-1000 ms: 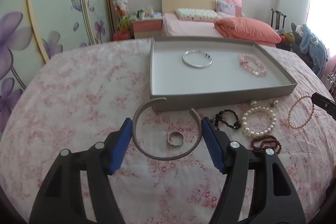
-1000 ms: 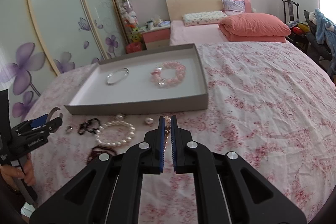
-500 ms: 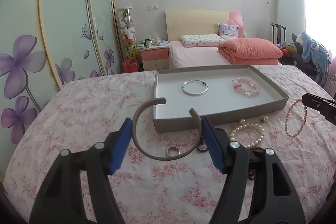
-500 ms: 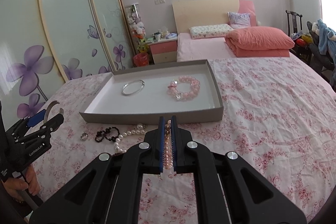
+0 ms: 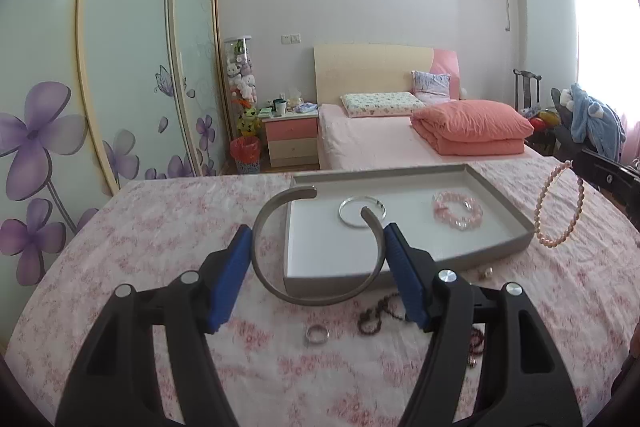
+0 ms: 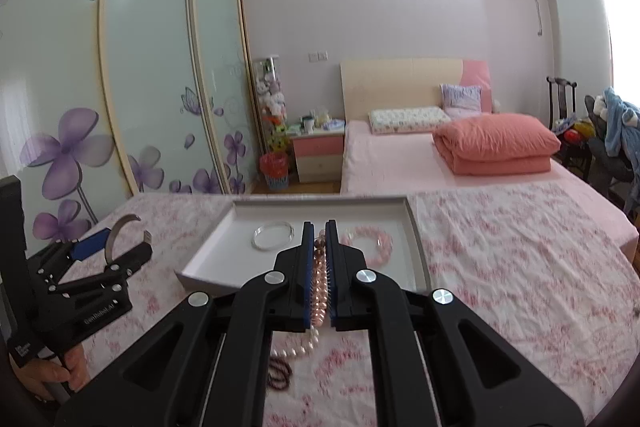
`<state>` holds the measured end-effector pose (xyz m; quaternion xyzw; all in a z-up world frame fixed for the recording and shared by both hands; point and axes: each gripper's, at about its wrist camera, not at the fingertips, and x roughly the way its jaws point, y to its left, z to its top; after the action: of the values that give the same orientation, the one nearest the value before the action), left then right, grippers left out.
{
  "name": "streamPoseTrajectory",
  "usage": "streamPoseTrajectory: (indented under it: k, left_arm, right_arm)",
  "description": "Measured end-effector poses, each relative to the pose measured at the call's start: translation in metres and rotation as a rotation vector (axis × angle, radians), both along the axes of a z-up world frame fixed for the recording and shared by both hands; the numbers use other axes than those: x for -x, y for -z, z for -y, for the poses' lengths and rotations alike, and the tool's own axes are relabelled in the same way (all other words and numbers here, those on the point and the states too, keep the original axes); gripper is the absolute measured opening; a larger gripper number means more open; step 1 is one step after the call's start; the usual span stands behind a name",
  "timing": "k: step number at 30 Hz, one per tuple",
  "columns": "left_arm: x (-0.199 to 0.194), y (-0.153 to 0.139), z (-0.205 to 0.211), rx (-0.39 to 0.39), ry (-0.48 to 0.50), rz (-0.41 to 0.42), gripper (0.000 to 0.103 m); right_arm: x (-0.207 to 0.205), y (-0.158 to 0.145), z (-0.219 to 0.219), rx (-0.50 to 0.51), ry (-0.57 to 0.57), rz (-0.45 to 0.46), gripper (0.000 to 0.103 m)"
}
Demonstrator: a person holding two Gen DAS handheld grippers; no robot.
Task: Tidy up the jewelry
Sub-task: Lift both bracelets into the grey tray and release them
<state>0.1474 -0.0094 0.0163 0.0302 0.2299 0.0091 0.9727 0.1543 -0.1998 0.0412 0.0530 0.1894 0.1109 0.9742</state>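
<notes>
The left gripper (image 5: 318, 269) is held level above the flowered bedspread (image 5: 160, 247), its blue pads (image 5: 230, 277) spread wide and pressed against the outer sides of a grey open cuff bangle (image 5: 316, 297). The cuff's gap faces forward, away from the jaws, and its far ends reach over the near wall of the grey tray (image 5: 500, 255). In the right wrist view this gripper (image 6: 108, 247) shows at the left, raised off the bed, with a hand (image 6: 52, 375) around its handle.

The right gripper (image 6: 319, 267) also points forward, jaws nearly closed on a pink pearl bracelet (image 6: 319, 291) that runs up between the pads. From the left wrist view the bracelet (image 5: 558, 203) hangs as a loop just right of the tray's right wall.

Ahead of the left jaws, inside the tray, lie a silver bangle (image 5: 362, 211) and a pink bead bracelet (image 5: 458, 213), apart from each other. Below the jaws on the bedspread rest a silver ring (image 5: 317, 334) and a dark bead bracelet (image 5: 378, 315), with a white pearl bracelet (image 6: 300, 345) under the right jaws.

Compared with a second ago, both grippers are higher and closer to the tray: the cuff now overlaps the tray's near wall instead of framing the ring, and the pearl loop has lifted clear of the bed.
</notes>
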Motion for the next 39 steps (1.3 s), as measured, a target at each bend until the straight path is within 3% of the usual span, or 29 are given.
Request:
streamPoseTrajectory:
  k: [13,29,39]
  left_arm:
    - [-0.057,-0.001,0.008,0.032,-0.002,-0.055,0.065]
    - [-0.133,0.036,0.023,0.001,0.018,-0.156,0.065]
    - [-0.155,0.052,0.026,-0.001,0.023,-0.189,0.066]
  right_arm:
    - [-0.046,-0.008,-0.004,-0.039,0.003,0.0,0.007]
    - [-0.124,0.031,-0.011,-0.04,0.006,-0.151,0.007]
    - [-0.14,0.054,-0.011,-0.046,0.015,-0.217,0.007]
